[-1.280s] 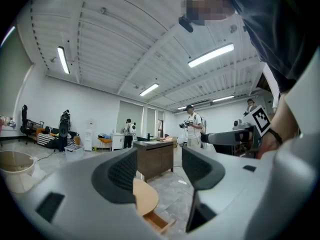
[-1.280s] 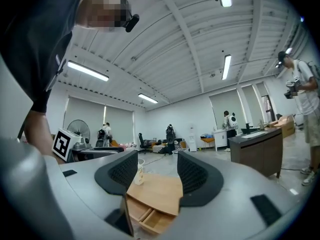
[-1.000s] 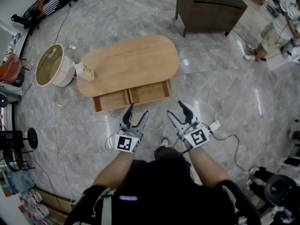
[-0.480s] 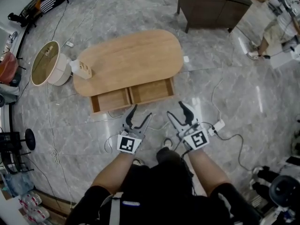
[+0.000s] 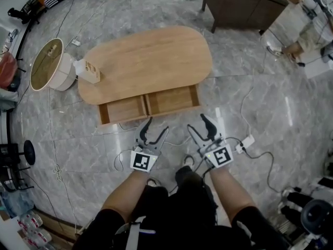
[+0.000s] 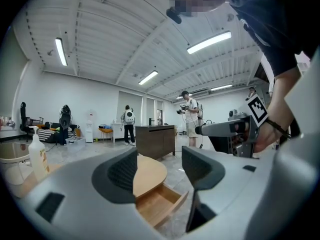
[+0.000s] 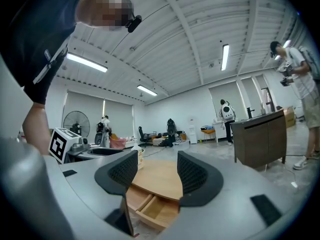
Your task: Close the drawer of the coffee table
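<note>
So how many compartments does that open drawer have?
2. The left compartment and the right compartment lie side by side in the pulled-out drawer of the coffee table, split by a divider. Both look empty; none seems hidden.

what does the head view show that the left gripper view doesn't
Only the head view: the white power strip with its cable, and both compartments of the open wooden drawer. Only the left gripper view: the ceiling strip lights and the white far wall. Both: the oval wooden coffee table, the dark brown cabinet, one drawer compartment, and the left tool, open and empty.
</note>
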`<action>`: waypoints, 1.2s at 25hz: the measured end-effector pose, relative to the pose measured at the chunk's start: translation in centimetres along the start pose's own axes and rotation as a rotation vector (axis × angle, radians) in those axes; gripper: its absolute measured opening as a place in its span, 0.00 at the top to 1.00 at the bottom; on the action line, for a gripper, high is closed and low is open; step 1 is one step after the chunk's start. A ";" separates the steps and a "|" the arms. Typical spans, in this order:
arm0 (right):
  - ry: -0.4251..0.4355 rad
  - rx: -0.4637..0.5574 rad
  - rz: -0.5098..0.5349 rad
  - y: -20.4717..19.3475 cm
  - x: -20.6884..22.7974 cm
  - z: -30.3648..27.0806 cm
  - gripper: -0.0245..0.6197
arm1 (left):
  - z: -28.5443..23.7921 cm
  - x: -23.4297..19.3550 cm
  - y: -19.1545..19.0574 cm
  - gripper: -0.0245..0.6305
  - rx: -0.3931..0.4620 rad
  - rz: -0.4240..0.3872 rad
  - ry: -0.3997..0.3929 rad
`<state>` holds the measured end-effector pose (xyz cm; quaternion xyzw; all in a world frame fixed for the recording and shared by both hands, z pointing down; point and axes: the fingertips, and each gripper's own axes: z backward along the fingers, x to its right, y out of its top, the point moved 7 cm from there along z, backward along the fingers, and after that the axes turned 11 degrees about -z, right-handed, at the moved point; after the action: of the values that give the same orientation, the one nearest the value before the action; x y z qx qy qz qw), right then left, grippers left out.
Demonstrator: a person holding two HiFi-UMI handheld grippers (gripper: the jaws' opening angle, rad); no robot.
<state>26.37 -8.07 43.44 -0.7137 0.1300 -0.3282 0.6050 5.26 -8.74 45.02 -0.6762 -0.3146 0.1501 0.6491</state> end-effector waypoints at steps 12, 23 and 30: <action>0.033 0.050 0.030 -6.5 2.6 -2.9 0.59 | -1.7 0.4 -6.5 0.56 0.039 -0.194 -0.048; 0.015 0.033 0.081 -15.3 5.8 -5.0 0.59 | -4.0 0.3 -16.3 0.56 0.067 -0.103 -0.017; 0.002 0.028 0.116 -21.2 8.7 -5.2 0.59 | -4.6 0.7 -22.3 0.56 0.098 -0.060 0.022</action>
<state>25.15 -12.23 66.57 -0.6961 0.1670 -0.2953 0.6327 3.44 -12.86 67.38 -0.6354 -0.3198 0.1383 0.6891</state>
